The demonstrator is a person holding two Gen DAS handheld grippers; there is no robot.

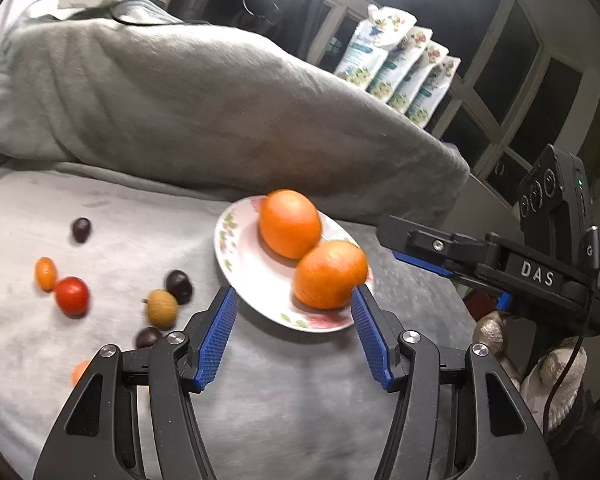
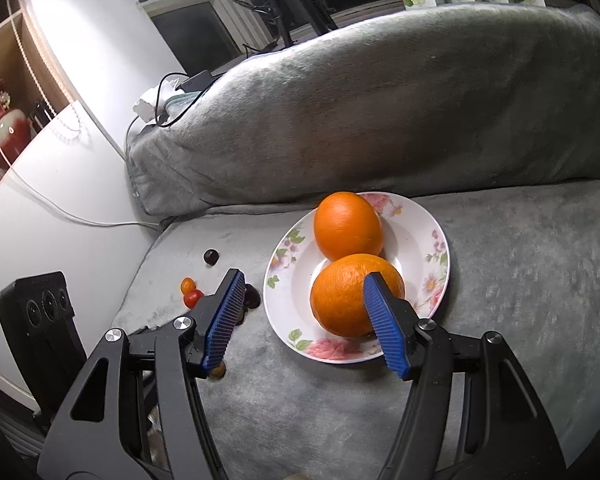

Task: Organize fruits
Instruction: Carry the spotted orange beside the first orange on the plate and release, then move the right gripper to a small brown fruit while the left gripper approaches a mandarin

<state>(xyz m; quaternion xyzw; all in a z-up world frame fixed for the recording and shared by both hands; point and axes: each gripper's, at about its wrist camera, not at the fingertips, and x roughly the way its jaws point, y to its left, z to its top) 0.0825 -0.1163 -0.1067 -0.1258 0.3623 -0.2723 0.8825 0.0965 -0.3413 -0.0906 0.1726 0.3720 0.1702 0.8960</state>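
Observation:
A white floral plate sits on a grey plush surface and holds two oranges, the far one touching the near one. Left of the plate lie small fruits: a red tomato, a small orange tomato, a tan longan, and dark plums. My left gripper hovers open before the plate, holding nothing. My right gripper is open too, its right pad overlapping the near orange without gripping it.
A rolled grey blanket rises right behind the plate. Flower-printed pouches stand by the windows behind it. A white tabletop with a cable borders the grey surface on the left; its right edge drops off beside the right gripper.

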